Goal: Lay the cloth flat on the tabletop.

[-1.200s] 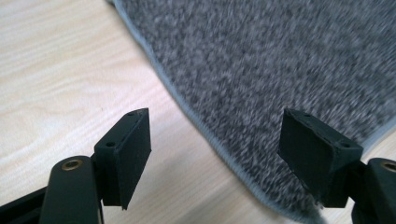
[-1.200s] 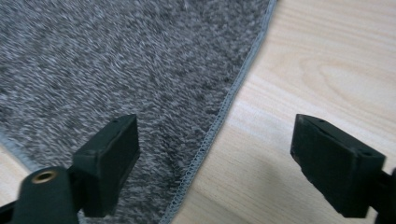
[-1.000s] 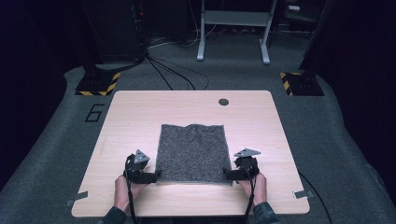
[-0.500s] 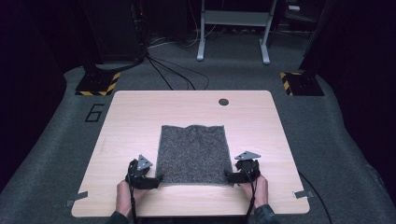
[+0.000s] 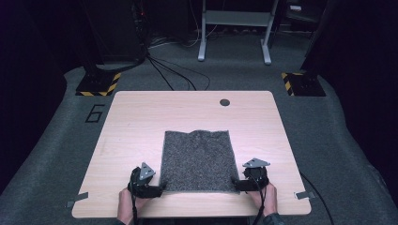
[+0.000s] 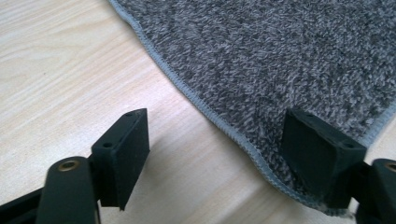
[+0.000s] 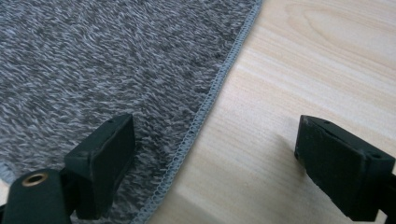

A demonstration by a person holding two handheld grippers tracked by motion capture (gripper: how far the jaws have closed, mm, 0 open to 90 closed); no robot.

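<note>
In the high view, the person's hands (image 5: 127,206) are cut off by the bottom edge of the frame. The small dark round spot (image 5: 225,102) in the upper middle of the table (image 5: 141,122) is too small to identify. In both gripper views the grey towel (image 6: 289,56) runs past the frame edges, hiding its full outline.

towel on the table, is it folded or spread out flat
Spread in a single flat sheet: the grey towel shows as one rectangle on the table, and both gripper views show one stitched edge lying on the wood. Its far edge ripples slightly.
</note>
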